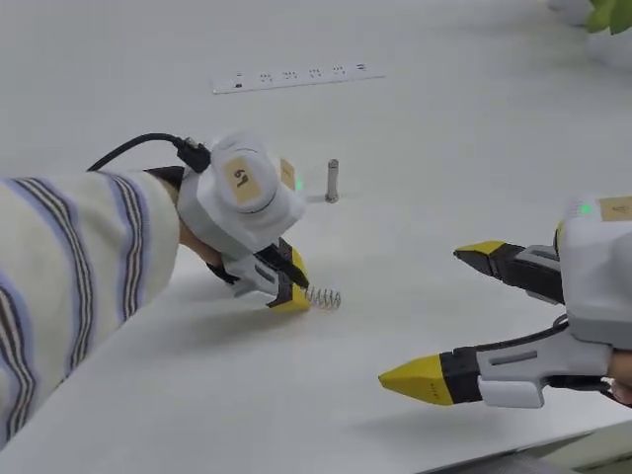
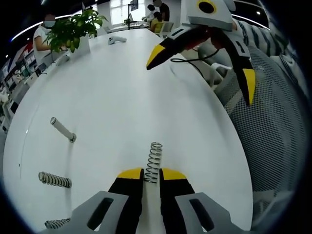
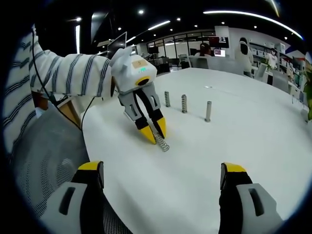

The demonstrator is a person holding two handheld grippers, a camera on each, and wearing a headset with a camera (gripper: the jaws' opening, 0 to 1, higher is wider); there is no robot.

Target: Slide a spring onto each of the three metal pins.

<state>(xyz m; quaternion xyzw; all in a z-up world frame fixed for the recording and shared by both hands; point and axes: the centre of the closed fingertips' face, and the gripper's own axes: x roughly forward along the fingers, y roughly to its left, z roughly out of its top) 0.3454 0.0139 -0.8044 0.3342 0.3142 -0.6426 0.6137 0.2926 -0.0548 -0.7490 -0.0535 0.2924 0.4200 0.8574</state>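
My left gripper (image 1: 289,289) (image 2: 152,174) is shut on a small steel spring (image 1: 325,297) (image 2: 154,162) that sticks out past its yellow fingertips, low over the white table. The right gripper view shows that same left gripper (image 3: 152,130) and spring (image 3: 161,142) from the front. Beyond it stand three upright metal pins: two wear springs (image 3: 166,98) (image 3: 184,103), and the third pin (image 3: 208,111) (image 1: 332,182) (image 2: 62,129) is bare. My right gripper (image 1: 434,318) (image 3: 162,171) hovers open and holds nothing at the near right.
A white power strip (image 1: 296,77) lies at the far side of the table (image 1: 444,138). A potted plant (image 1: 607,14) (image 2: 73,29) stands at the far right corner. The table's near edge (image 1: 553,434) runs just below my right gripper.
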